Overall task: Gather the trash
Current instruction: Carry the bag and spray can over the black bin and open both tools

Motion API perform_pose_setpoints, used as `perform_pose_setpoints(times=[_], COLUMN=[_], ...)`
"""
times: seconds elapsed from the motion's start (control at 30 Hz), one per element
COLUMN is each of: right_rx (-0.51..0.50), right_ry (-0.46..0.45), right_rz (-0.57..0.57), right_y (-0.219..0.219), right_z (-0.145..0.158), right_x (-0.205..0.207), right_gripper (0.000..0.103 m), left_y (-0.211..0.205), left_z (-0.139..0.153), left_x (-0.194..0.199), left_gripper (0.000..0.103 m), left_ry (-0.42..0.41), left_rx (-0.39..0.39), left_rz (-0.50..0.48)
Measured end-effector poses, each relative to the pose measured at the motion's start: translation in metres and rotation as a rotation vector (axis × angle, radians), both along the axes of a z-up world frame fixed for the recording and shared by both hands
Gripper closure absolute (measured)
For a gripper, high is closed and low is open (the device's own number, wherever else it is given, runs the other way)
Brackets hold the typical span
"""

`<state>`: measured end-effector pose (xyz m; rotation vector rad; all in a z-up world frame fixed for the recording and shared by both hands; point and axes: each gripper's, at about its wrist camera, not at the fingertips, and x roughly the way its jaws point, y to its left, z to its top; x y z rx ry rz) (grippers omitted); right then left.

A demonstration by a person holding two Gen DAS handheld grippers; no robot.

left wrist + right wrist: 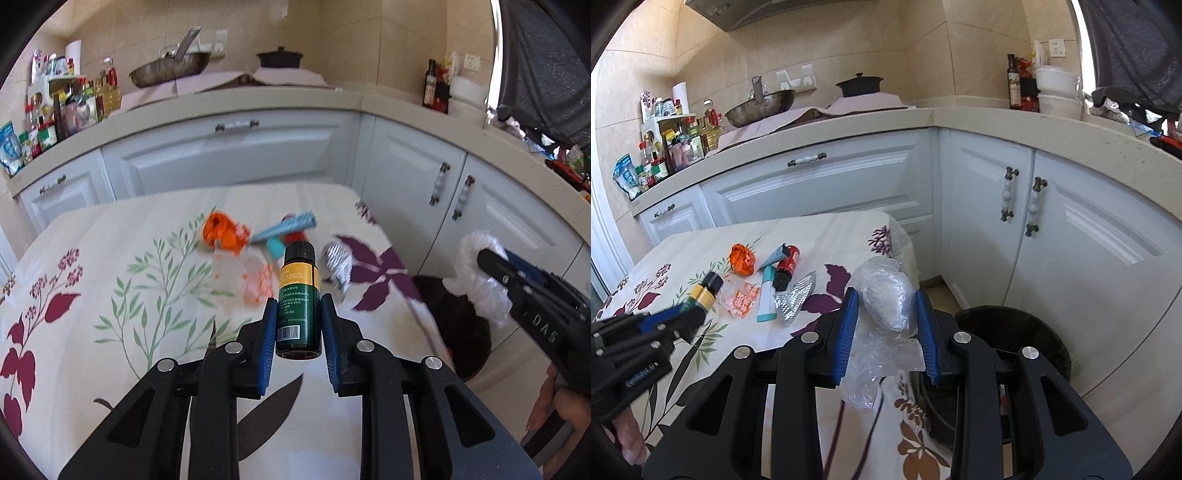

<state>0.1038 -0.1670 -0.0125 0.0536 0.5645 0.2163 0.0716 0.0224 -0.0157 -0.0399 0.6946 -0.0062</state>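
Your right claw (886,325) grips a wad of clear plastic (886,301) just short of the dark bin (1045,332); carry it fully over the bin's mouth before releasing. Your left claw (298,325) clamps a small bottle (298,295) above the table (92,314), farther from the bin, where more trash lies.

Glossy dark glass-like bottle (298,302) with paper label; crinkled clear plastic wrap (886,299). Matt printed cloth (110,295) covers the table; at 1 o'clock of the bottle, a shiny foil blister pack (339,266).
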Motion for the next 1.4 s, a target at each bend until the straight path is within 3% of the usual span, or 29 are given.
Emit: perform_pose_setpoints(times=[0.53,1.0,1.4], right_rx=[-0.031,-0.034,-0.011], right_ry=[-0.063,-0.041,-0.007], right_rz=[-0.162,-0.291,-0.329], right_y=[-0.078,-0.147,-0.170], right_z=[0.009,-0.021,-0.052], right_x=[-0.007,0.003,0.029], right_gripper=[0.072,0.072,0.071], left_y=[-0.096,-0.177,-0.217], left_z=[0.020,-0.013,-0.037], left_x=[0.023,0.057,0.083], left_gripper=[0.078,0.078,0.078], left_ry=[-0.123,-0.072,-0.026], left_rx=[-0.002,0.050,0.104], left_rz=[-0.143,-0.225,-0.244])
